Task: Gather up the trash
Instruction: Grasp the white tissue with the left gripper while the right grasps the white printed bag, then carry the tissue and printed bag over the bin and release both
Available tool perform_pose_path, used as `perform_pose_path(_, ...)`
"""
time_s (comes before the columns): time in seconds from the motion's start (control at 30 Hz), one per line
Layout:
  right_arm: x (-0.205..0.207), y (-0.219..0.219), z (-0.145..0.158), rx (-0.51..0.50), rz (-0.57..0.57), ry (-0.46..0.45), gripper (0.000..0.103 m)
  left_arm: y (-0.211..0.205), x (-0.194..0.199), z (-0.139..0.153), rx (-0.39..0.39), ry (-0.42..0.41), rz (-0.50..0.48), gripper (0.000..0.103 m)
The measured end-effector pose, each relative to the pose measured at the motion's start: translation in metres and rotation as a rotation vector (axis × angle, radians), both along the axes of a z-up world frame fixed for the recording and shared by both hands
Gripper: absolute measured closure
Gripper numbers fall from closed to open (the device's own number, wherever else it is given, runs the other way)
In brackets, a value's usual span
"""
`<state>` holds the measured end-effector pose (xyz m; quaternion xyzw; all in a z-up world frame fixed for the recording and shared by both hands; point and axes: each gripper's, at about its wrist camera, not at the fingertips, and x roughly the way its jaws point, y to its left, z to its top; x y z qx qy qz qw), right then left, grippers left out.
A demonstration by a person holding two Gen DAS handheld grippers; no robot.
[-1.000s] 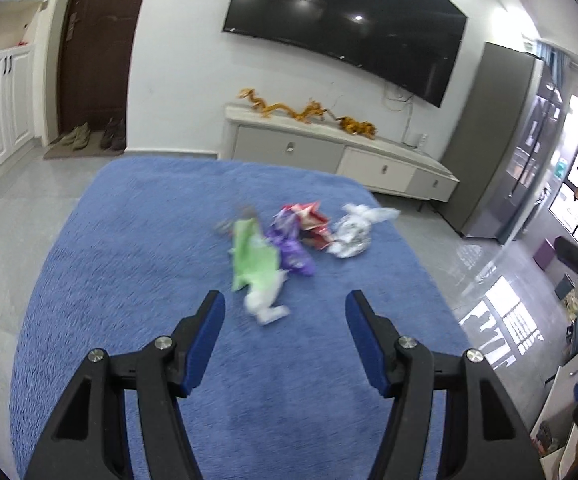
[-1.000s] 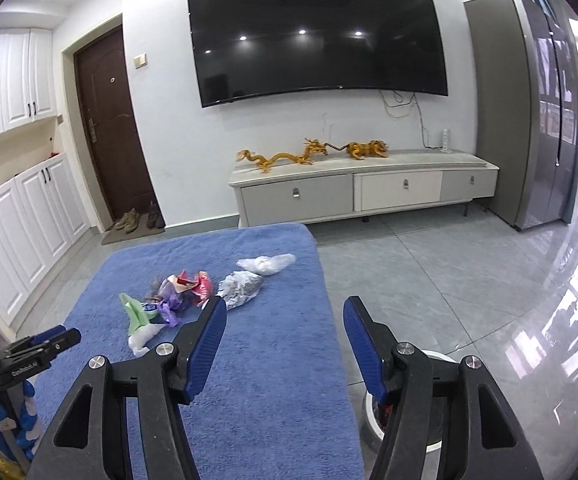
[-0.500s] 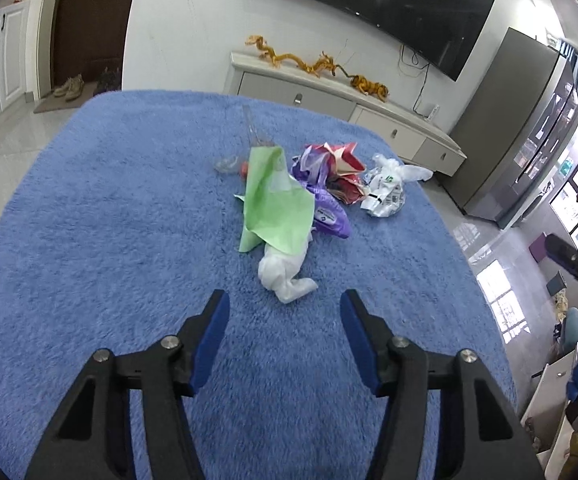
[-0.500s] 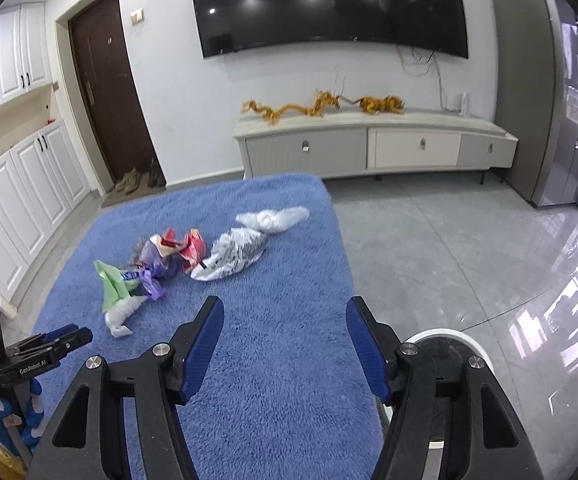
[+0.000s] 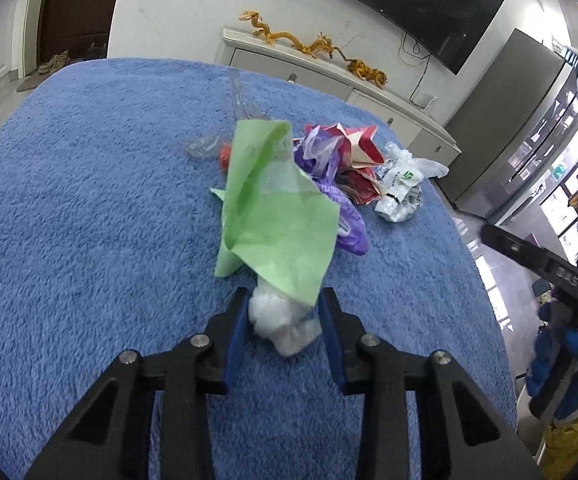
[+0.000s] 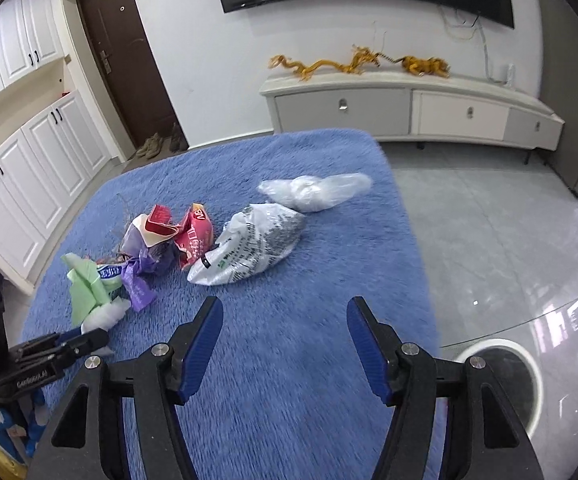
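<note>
Down on the blue plush mat, the left gripper has just been closing around a crumpled white wad under the green wrapper. Purple, red and printed white bags trail rightward. The right gripper hovers open, empty.

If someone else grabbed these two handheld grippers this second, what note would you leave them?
Left gripper: jaws have just been closing around the white wad; grip not yet certain.
Right gripper: open, empty, above the blue rug.
Trash on the rug: green paper, purple wrapper, red wrapper, printed bag, clear bag.
Nothing collected yet; everything is left.
</note>
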<state>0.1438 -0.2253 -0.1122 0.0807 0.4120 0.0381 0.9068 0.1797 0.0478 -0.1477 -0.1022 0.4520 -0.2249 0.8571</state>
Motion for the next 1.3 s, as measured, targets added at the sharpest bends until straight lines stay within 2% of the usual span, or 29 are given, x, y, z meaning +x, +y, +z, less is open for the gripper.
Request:
perform_pose_path(0.17,0.029,0.008,-0.009,0.039,0.026,0.003,0.032,-0.003,0.000,-0.003,0.002,-0.035,-0.006,0.074)
perform_pose_path(0.4,0.065,0.017,-0.020,0.046,0.031,0.007,0.031,0.001,0.001,-0.008,-0.040,-0.026,-0.009,0.080)
perform_pose_path(0.53,0.081,0.013,-0.031,0.106,-0.006,0.028,0.031,0.002,-0.002,-0.007,-0.030,-0.030,-0.017,0.081)
perform_pose_path(0.6,0.083,0.010,-0.037,0.131,-0.016,0.038,0.055,0.000,-0.005,-0.005,-0.027,-0.033,-0.028,0.082)
perform_pose_path(0.63,0.083,0.007,-0.040,0.144,-0.020,0.052,0.056,0.000,-0.007,-0.005,-0.027,-0.033,-0.031,0.082)
perform_pose_path(0.7,0.079,0.003,-0.039,0.154,-0.022,0.046,0.061,-0.002,-0.012,-0.004,-0.023,-0.032,-0.042,0.082)
perform_pose_path(0.8,0.065,-0.001,-0.034,0.158,-0.013,0.038,0.063,-0.003,-0.022,-0.004,-0.027,-0.023,-0.063,0.082)
perform_pose_path(1.0,0.029,-0.008,-0.018,0.152,0.005,-0.002,0.064,-0.006,-0.051,-0.001,-0.017,-0.005,-0.093,0.082)
perform_pose_path(1.2,-0.019,-0.014,0.002,0.198,0.071,-0.047,0.064,-0.010,-0.078,0.017,0.011,-0.043,-0.101,0.082)
perform_pose_path(1.3,-0.045,-0.013,0.012,0.181,0.100,-0.066,0.064,-0.014,-0.087,0.025,0.028,-0.056,-0.099,0.082)
